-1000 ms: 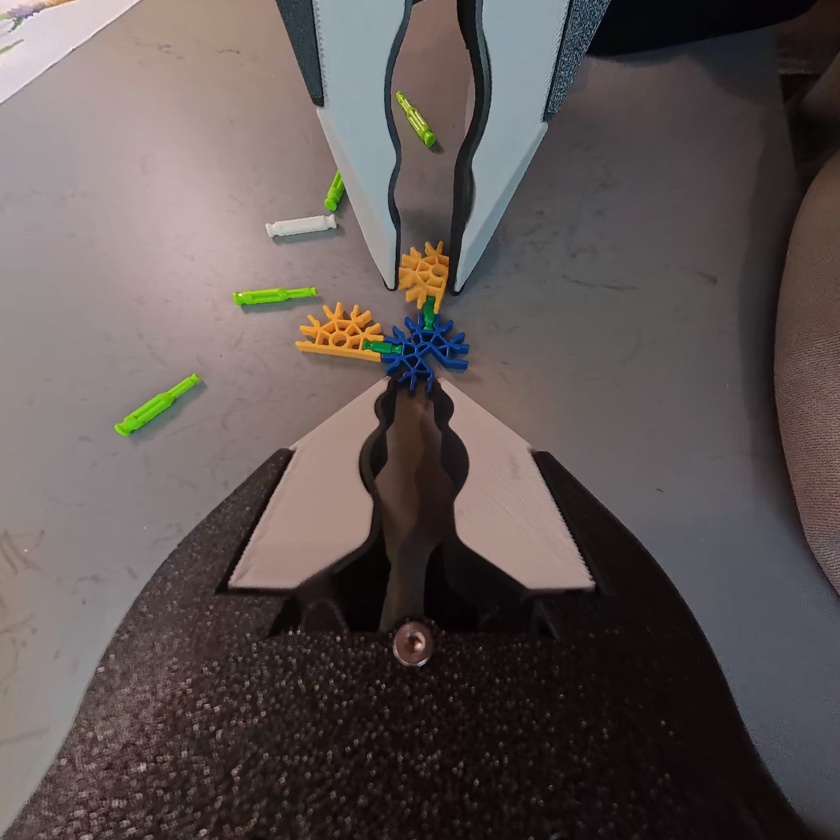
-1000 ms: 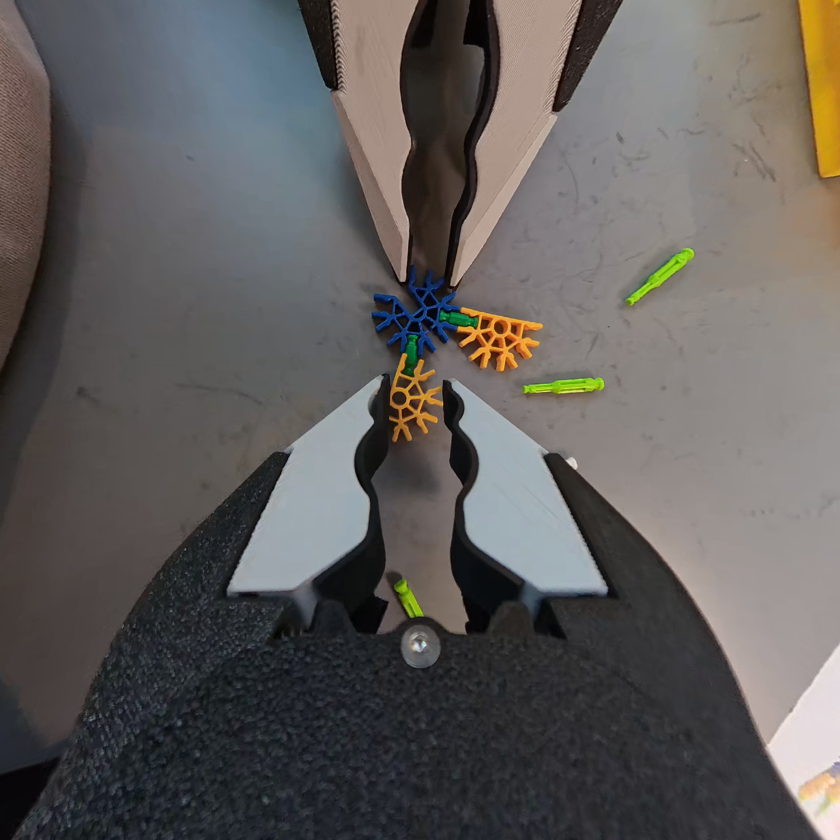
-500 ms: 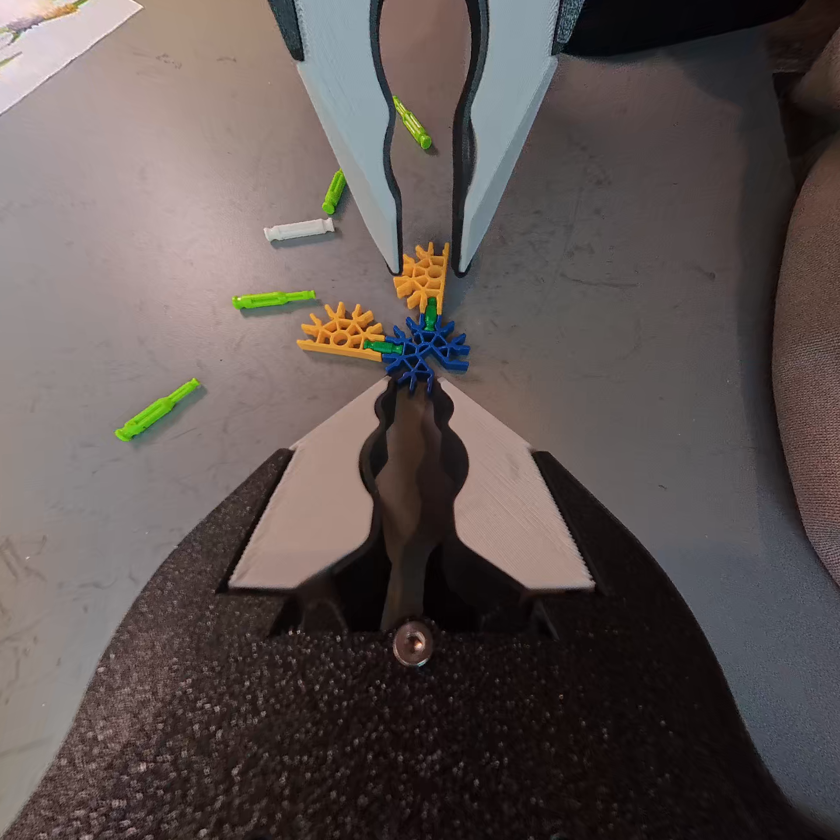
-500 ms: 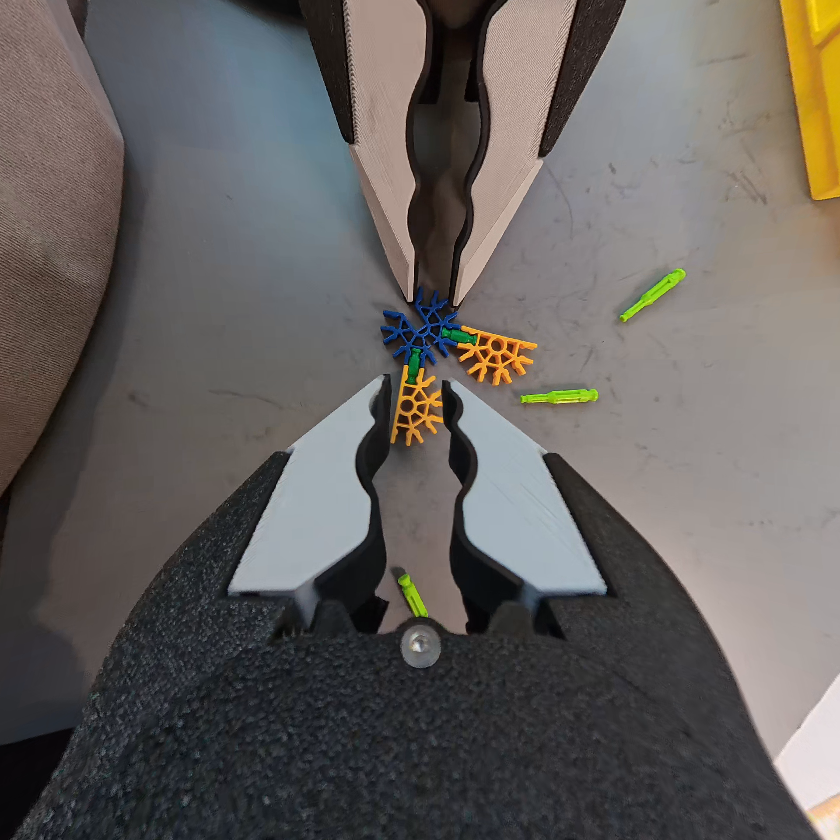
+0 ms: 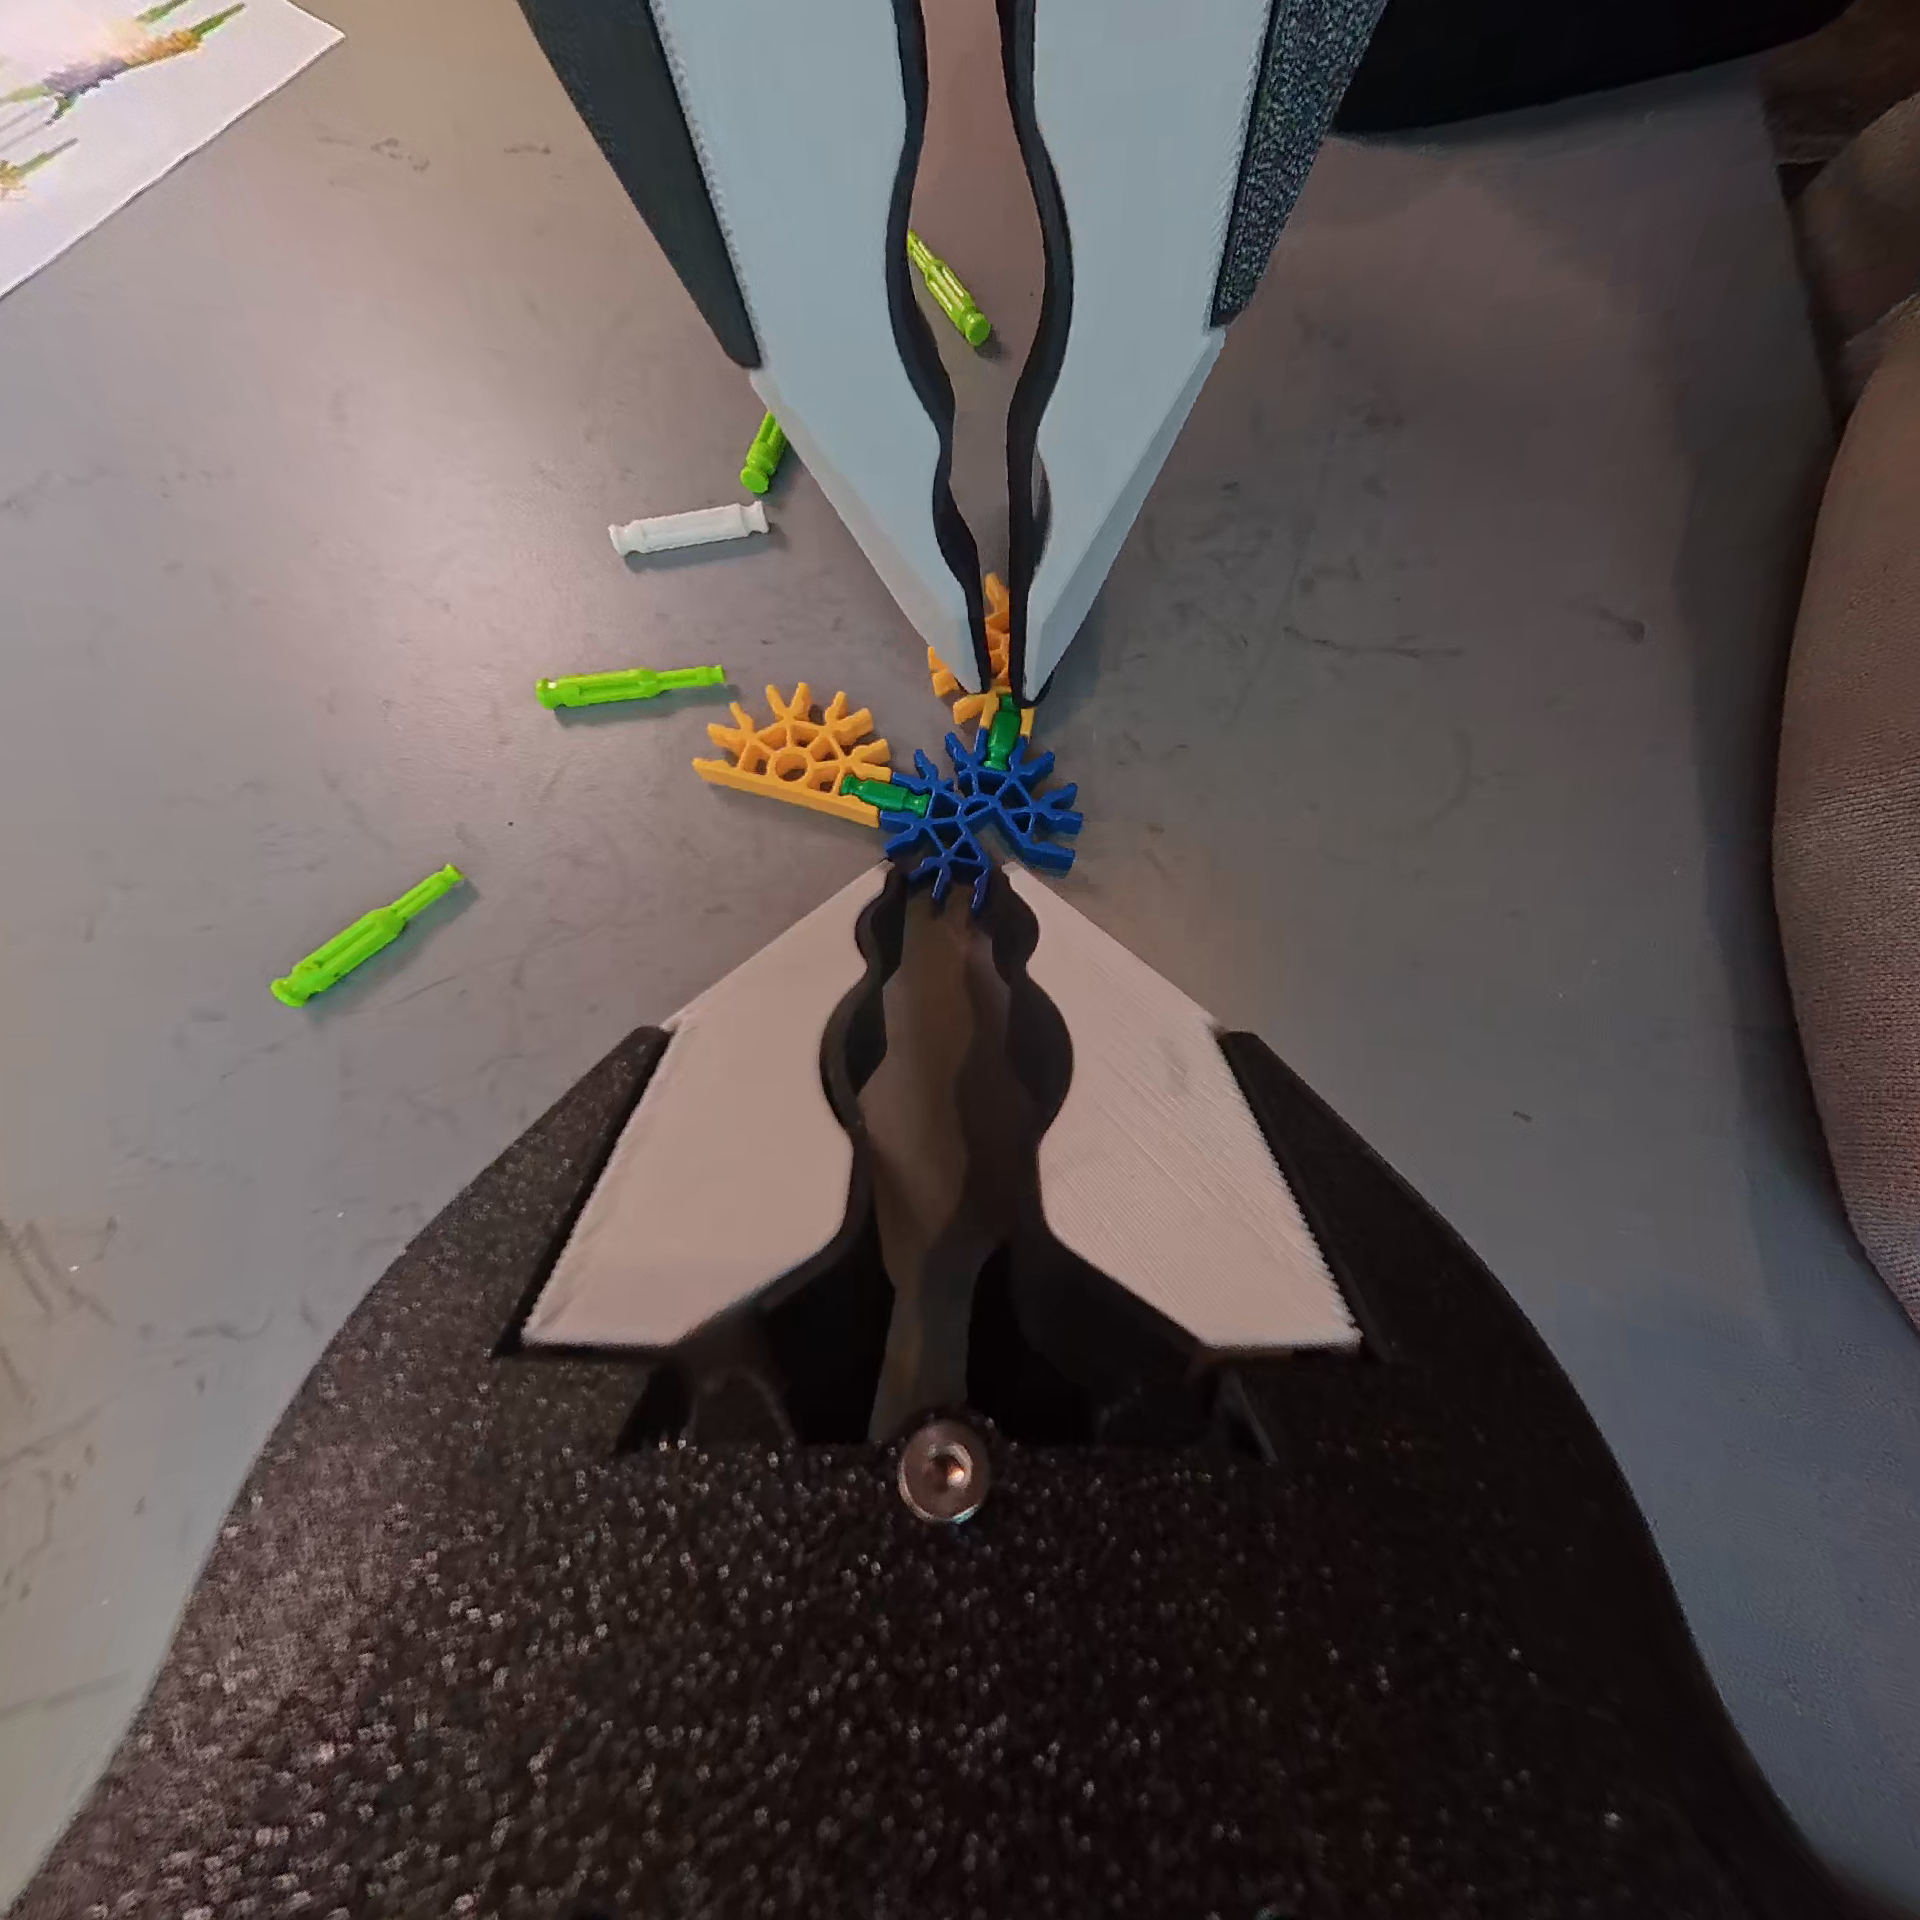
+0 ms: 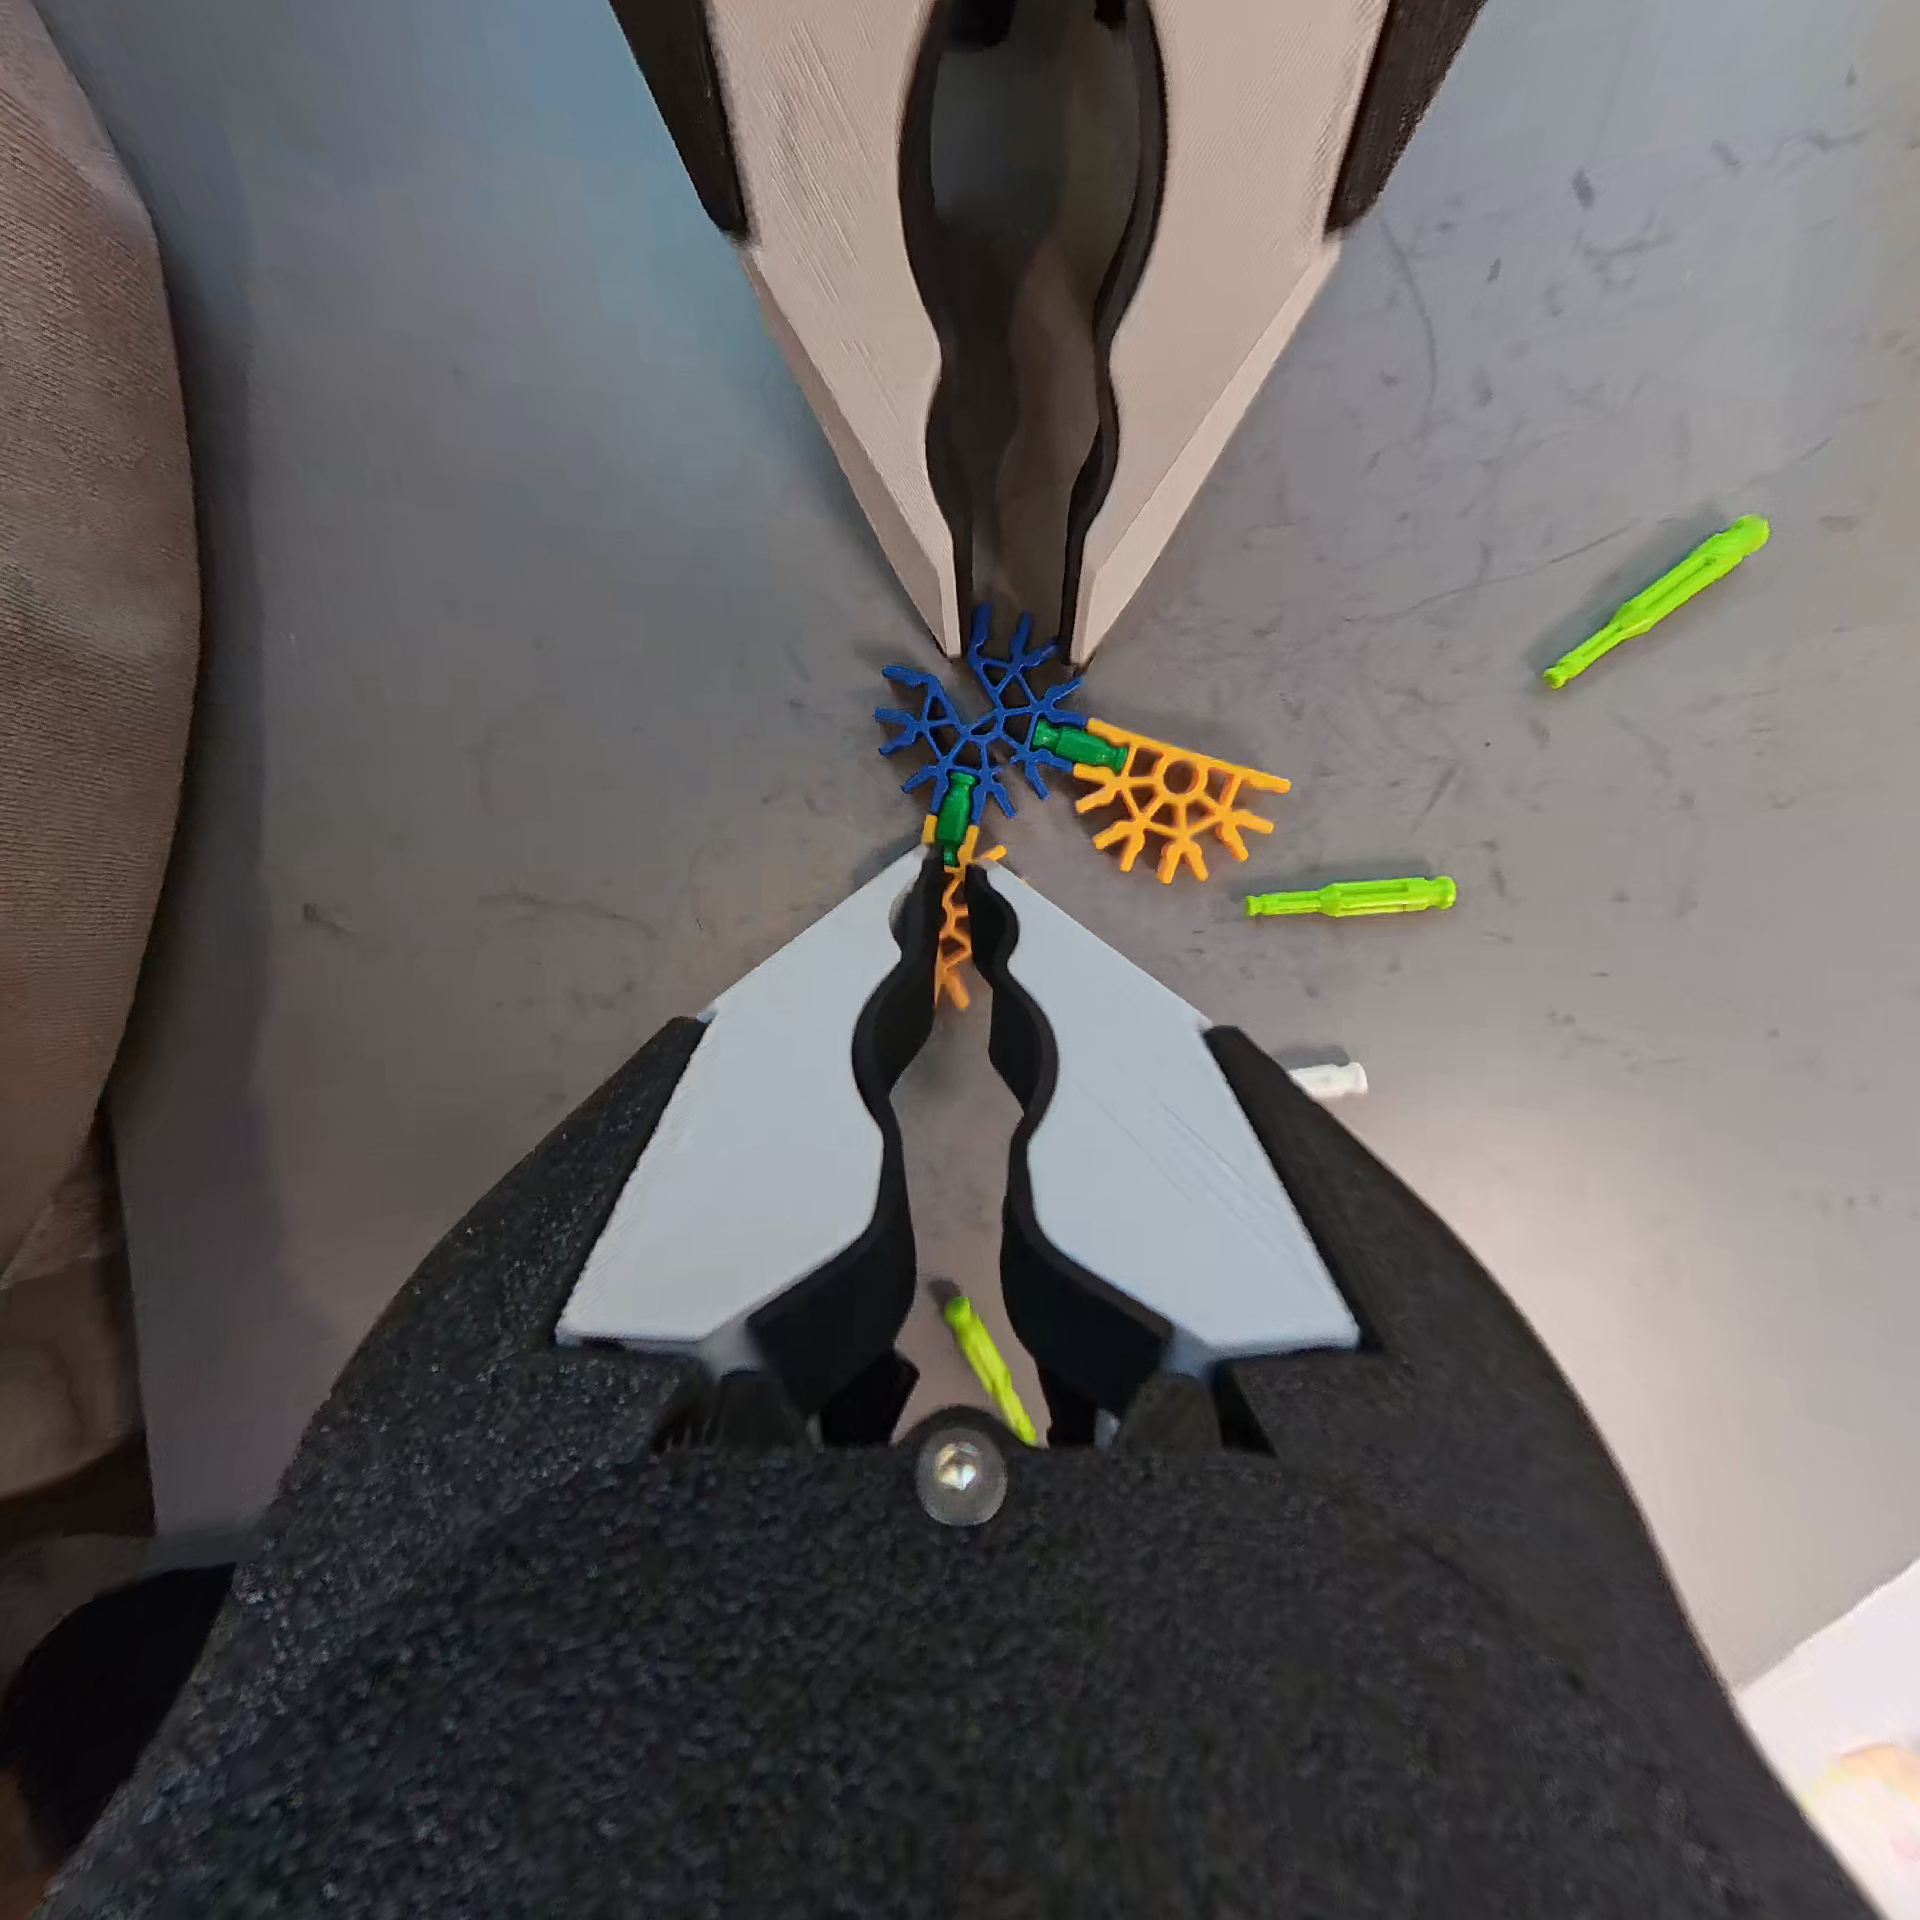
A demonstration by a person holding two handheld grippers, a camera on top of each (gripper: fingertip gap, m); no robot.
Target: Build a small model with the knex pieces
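Hub [image 5: 977,810], a blue snowflake piece, is lying flat on the grey table [image 5: 1455,727] between the two grippers, at the middle of a small assembly. Two short dark-green rods [image 5: 883,795] are plugging into it, each carrying an orange fan-shaped connector. So two of its slots are filled, and the rest are showing empty.

Four loose lime rods [image 5: 629,686] and one white rod [image 5: 686,528] are lying apart from the assembly on the table, joined to nothing. A printed sheet [image 5: 104,104] is sitting at the far corner, and brown upholstery [image 5: 1849,831] is bordering the table edge.

The left gripper [image 5: 948,883] is reaching in low and level, its jaws nearly together and pinching the near rim of the hub. The right gripper [image 6: 951,862] is coming from the opposite side, tips down at the table, jaws clenched on the held fan [image 6: 954,935], which is sitting edge-on between the pads. The free fan [image 6: 1174,810] is resting flat, touched by neither gripper. The two sets of tips are facing each other, with only the hub and one rod between them.
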